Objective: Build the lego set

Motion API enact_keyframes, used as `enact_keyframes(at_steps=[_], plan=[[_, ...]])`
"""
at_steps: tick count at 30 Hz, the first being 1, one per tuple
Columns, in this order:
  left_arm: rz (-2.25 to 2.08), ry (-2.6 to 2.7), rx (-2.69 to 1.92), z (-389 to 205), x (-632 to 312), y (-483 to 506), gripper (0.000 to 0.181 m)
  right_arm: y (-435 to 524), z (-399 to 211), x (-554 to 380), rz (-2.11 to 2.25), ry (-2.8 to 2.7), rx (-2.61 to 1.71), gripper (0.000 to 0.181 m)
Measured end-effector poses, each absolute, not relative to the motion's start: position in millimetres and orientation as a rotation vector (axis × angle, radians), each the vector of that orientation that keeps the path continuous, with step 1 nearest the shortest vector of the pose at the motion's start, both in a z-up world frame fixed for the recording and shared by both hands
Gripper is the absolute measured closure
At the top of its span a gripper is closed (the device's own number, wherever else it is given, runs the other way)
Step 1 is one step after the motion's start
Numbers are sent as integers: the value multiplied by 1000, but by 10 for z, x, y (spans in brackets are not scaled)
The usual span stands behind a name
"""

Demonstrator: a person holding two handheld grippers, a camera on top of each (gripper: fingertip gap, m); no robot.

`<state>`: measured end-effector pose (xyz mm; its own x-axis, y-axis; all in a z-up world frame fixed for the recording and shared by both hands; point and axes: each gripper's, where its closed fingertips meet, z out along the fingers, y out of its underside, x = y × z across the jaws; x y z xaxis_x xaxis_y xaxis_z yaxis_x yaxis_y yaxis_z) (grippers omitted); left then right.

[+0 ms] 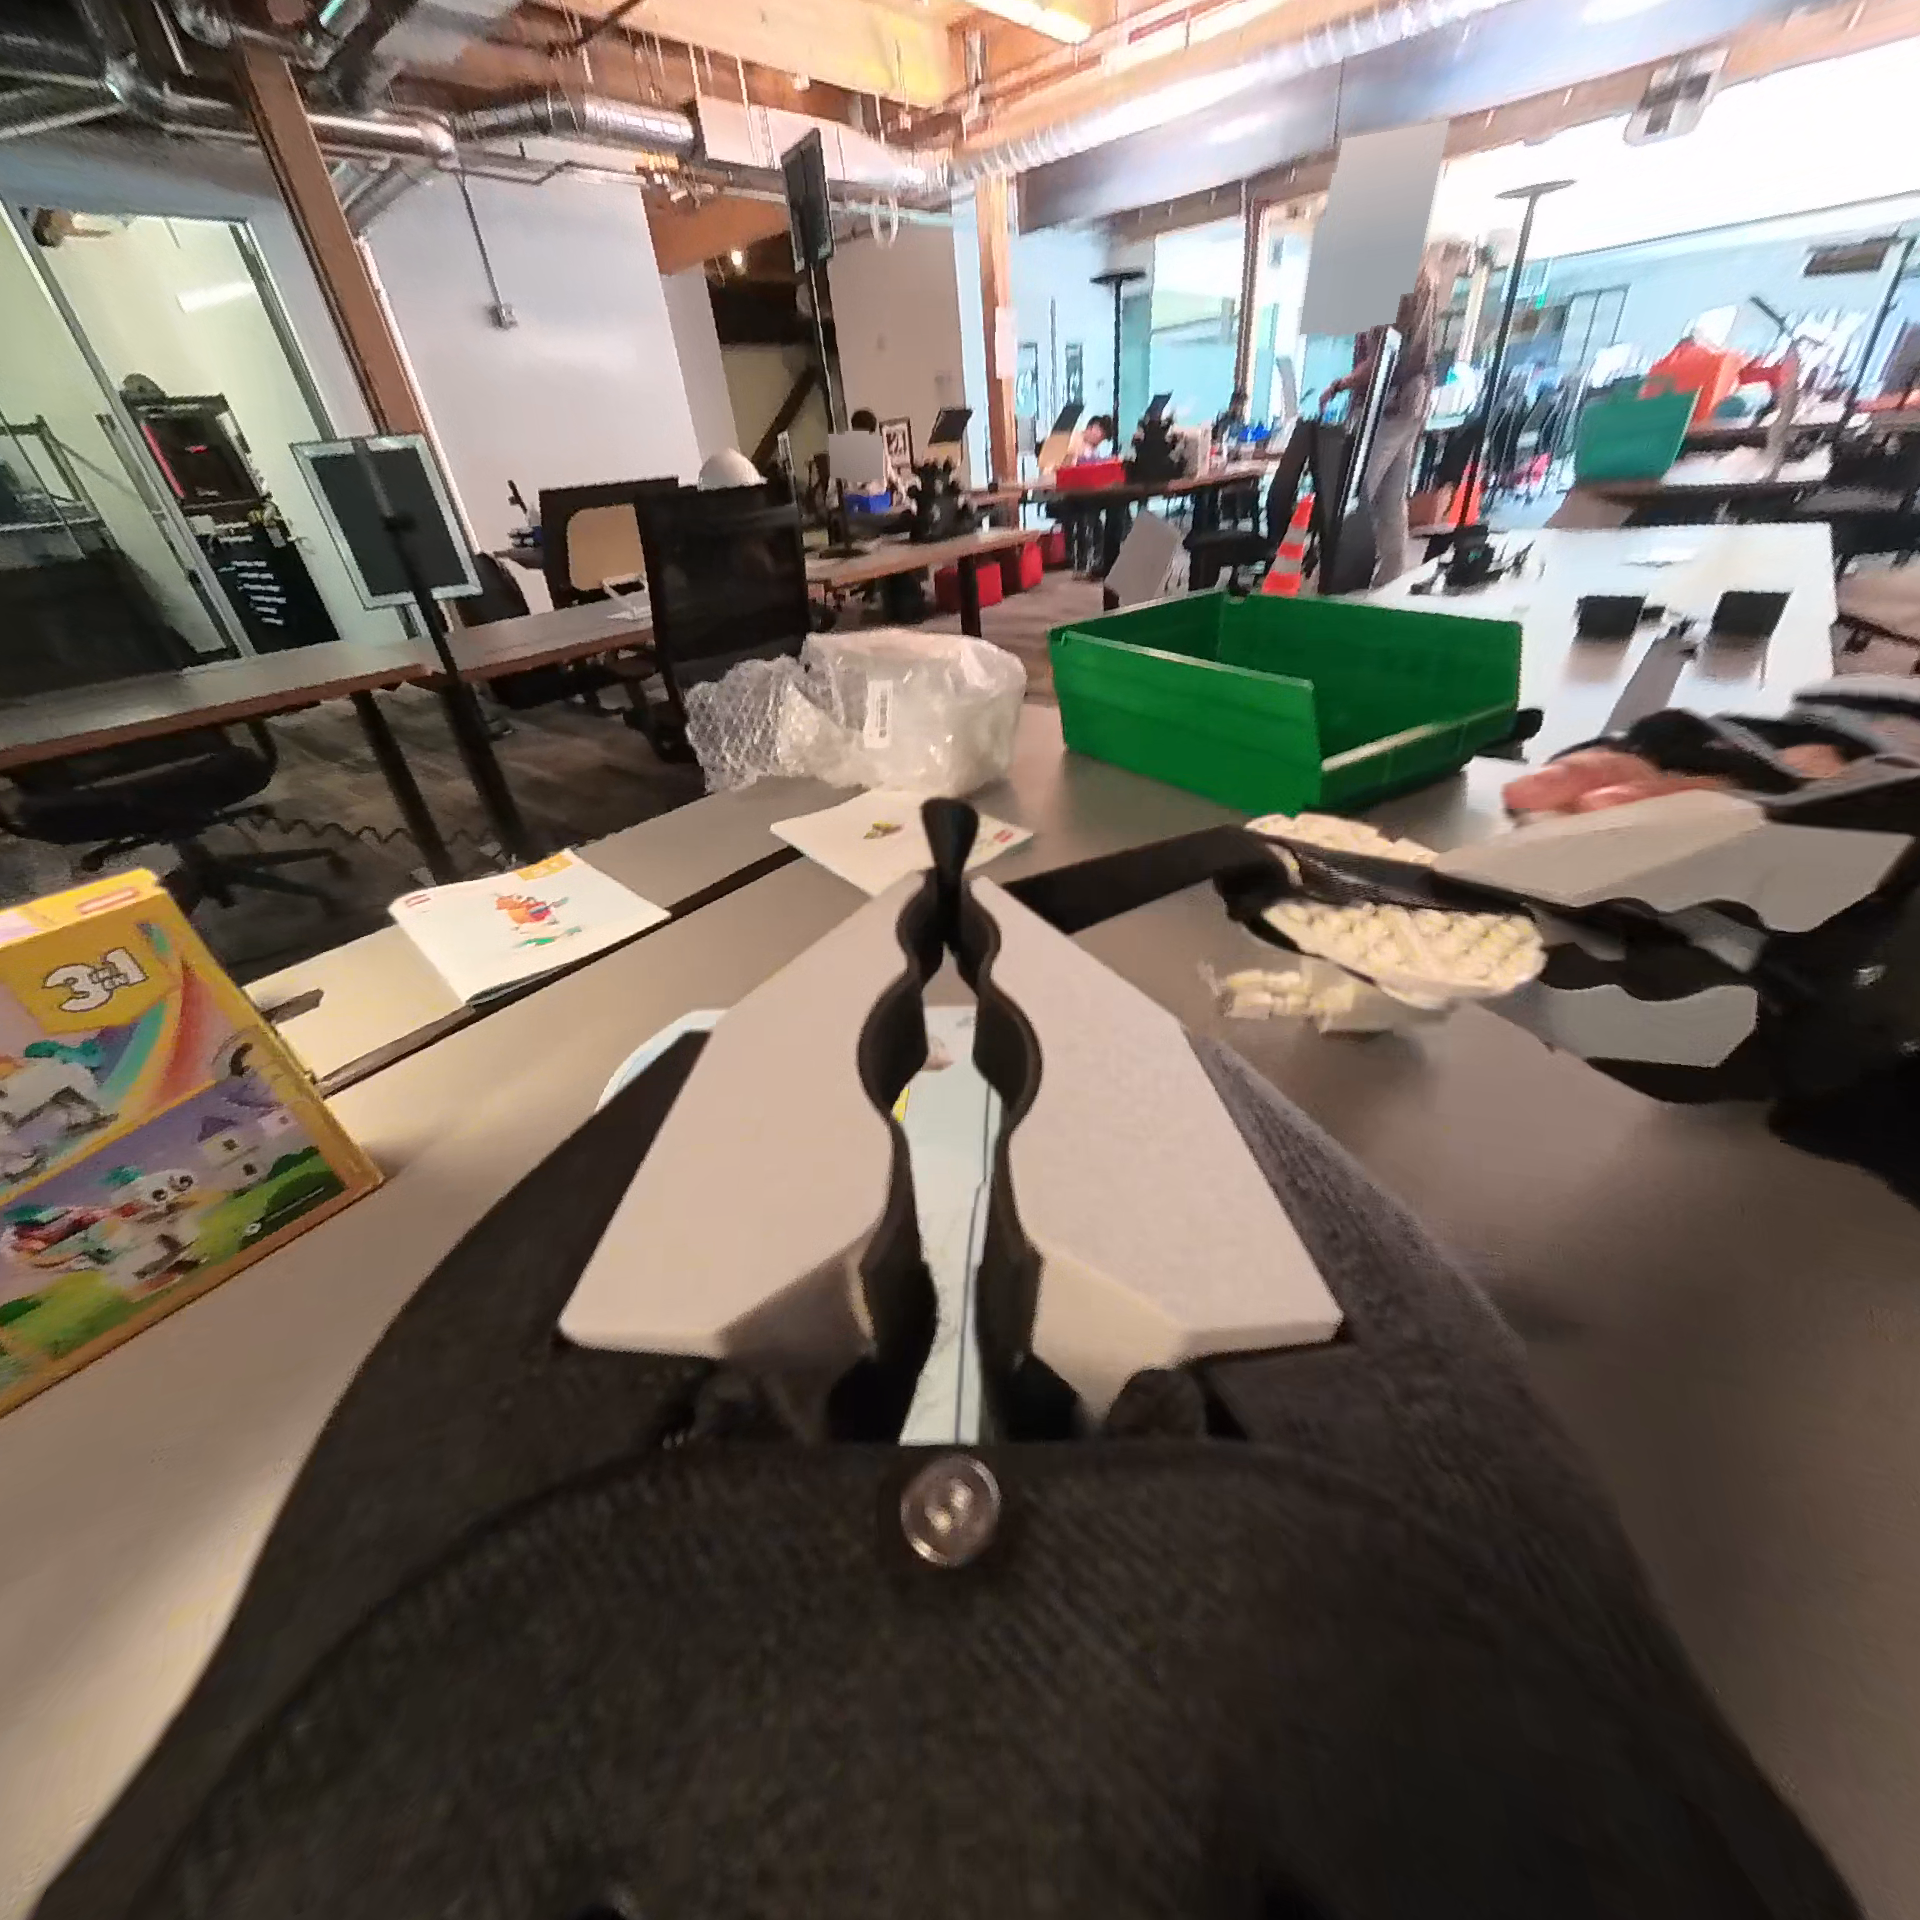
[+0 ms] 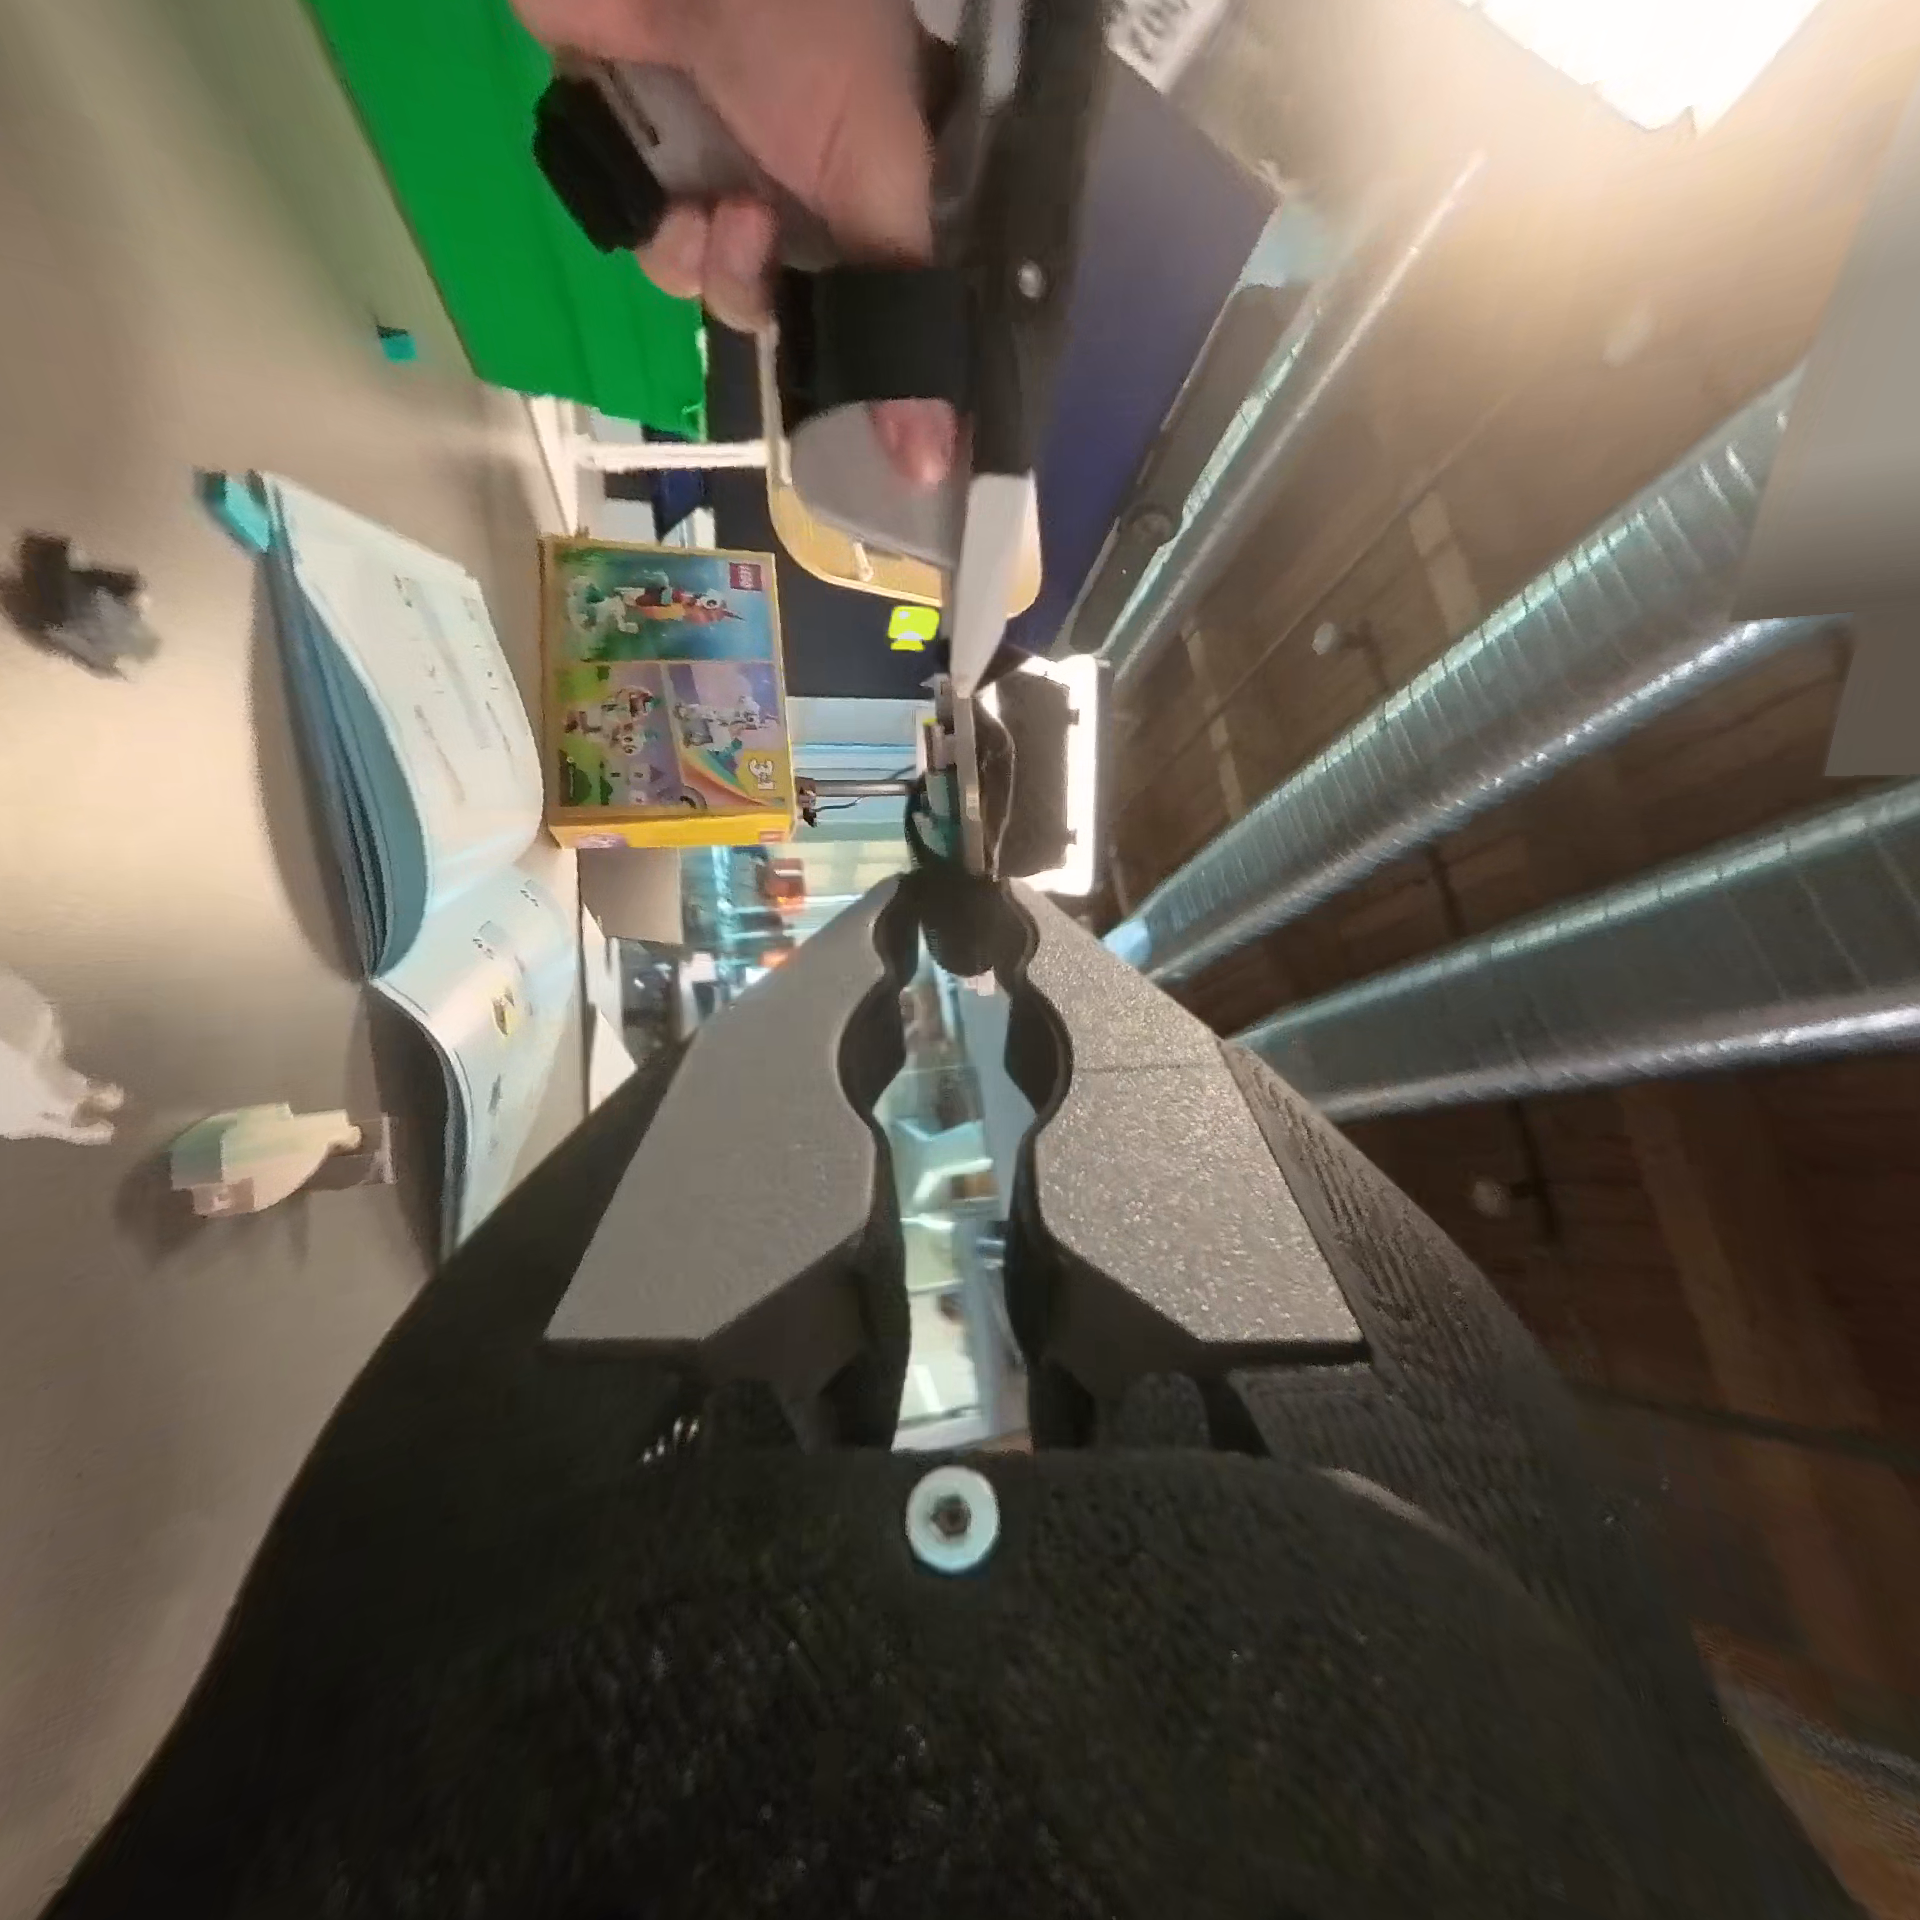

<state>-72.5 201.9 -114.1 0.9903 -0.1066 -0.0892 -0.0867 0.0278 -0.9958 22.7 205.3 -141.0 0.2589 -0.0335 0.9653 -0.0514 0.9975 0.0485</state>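
Note:
My left gripper [image 1: 948, 920] is shut on a small black Lego piece [image 1: 948, 831] that sticks up from its tips. My right gripper [image 2: 951, 920] is shut on a flat, rounded white Lego build, seen edge-on with teal and grey parts [image 2: 954, 790]. In the left wrist view this white studded build [image 1: 1392, 935] hangs above the table at the right, clamped in the right gripper [image 1: 1299, 894]. In the right wrist view the left gripper's white fingertip [image 2: 982, 623] nearly meets the build's edge. A hand [image 2: 831, 125] holds that gripper.
The grey table [image 1: 1558, 1195] holds loose white pieces [image 1: 1288, 992], a green bin [image 1: 1288, 696], the yellow Lego box [image 1: 156, 1122], booklets [image 1: 530, 920], plastic wrap [image 1: 873, 717], an open instruction book [image 2: 416, 831] and a small pale sub-build [image 2: 281, 1158]. The tips of one gripper are about 10 cm away from the tips of the other.

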Motion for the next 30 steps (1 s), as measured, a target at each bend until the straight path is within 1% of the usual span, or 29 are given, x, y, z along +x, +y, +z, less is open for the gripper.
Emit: enact_keyframes(at_steps=[6, 10, 11, 13, 17, 21, 22, 24, 25, 30], plan=[[-257, 111, -1436, -984, -629, 1978, 180, 2034, -1193, 257, 578, -1364, -236, 170], [-349, 41, -1410, -1009, -623, 2029, 172, 2091, -1157, 229, 872, -1405, -422, 169], [-329, 69, -1395, -984, -592, 2013, 168, 2122, -1165, 223, 922, -1413, -462, 170], [-213, 187, -1363, -924, -480, 1957, 145, 2190, -1210, 206, 958, -1438, -518, 170], [176, 621, -1374, -1080, -50, 1893, 143, 2275, -1433, 167, 794, -1587, -506, 169], [348, 905, -1469, -1506, 245, 2007, 149, 2226, -1633, 184, 643, -1739, -422, 169], [376, 945, -1496, -1598, 272, 2040, 153, 2205, -1667, 192, 624, -1765, -404, 170], [461, 969, -1529, -1689, 241, 2099, 169, 2193, -1738, 203, 564, -1813, -373, 170], [457, 986, -1563, -1747, 241, 2109, 171, 2211, -1776, 202, 515, -1830, -357, 170], [335, 987, -1623, -1795, 245, 2057, 174, 2225, -1840, 221, 386, -1873, -286, 169]])
